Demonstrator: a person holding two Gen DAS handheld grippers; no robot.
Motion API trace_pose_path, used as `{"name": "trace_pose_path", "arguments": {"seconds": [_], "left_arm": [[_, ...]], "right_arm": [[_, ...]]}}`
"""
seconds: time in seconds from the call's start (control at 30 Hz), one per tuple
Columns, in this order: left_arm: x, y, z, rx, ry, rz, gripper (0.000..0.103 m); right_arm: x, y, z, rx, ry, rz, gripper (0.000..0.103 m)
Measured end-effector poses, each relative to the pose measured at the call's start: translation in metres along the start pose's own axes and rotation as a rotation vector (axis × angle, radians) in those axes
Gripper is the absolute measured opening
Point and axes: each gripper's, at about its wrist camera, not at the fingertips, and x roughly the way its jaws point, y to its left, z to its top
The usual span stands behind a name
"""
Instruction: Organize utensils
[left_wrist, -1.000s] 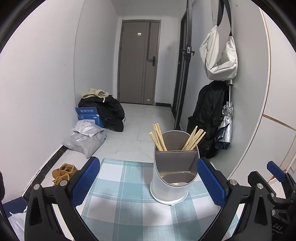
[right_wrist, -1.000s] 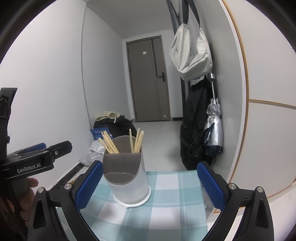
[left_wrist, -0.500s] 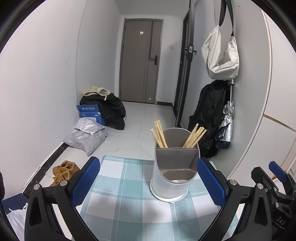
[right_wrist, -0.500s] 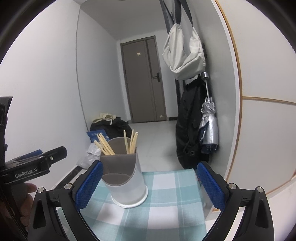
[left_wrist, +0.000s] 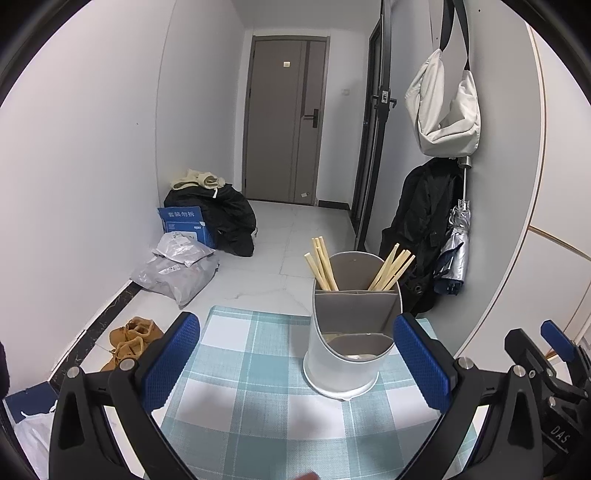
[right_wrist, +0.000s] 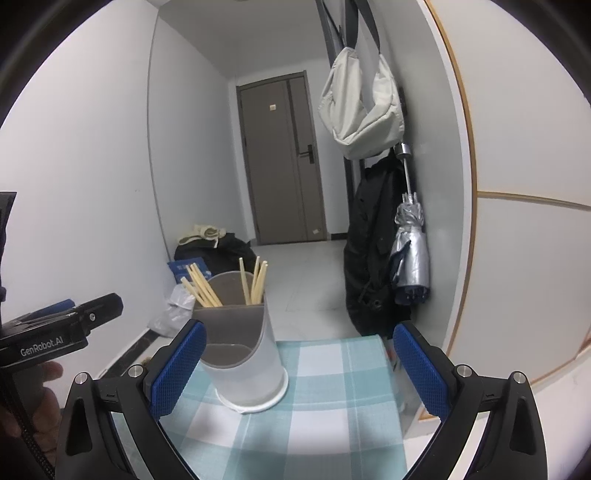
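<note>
A white utensil holder with grey dividers stands on a teal checked tablecloth. Wooden chopsticks lean in its two rear compartments; the low front compartment looks empty. In the right wrist view the same holder sits left of centre with its chopsticks. My left gripper is open, the holder just ahead between its blue pads. My right gripper is open too, holding nothing, with the holder near its left pad. The left gripper's body shows at the left edge of the right wrist view.
The table ends just beyond the holder; past it lies a hallway floor with bags, a blue box, brown shoes and a grey door. A white bag, black coat and folded umbrella hang on the right wall.
Both grippers have drawn back and risen slightly; the holder looks a little smaller and lower. Both stay open and empty.
</note>
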Motion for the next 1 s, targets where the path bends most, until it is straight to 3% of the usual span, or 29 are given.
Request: {"name": "trace_pose_path", "arguments": {"seconds": [1.0], "left_arm": [[-0.0019, -0.0022, -0.0018, -0.009, -0.008, -0.033, 0.102]], "right_arm": [[0.0034, 0.0002, -0.0026, -0.011, 0.009, -0.003, 0.102]]}}
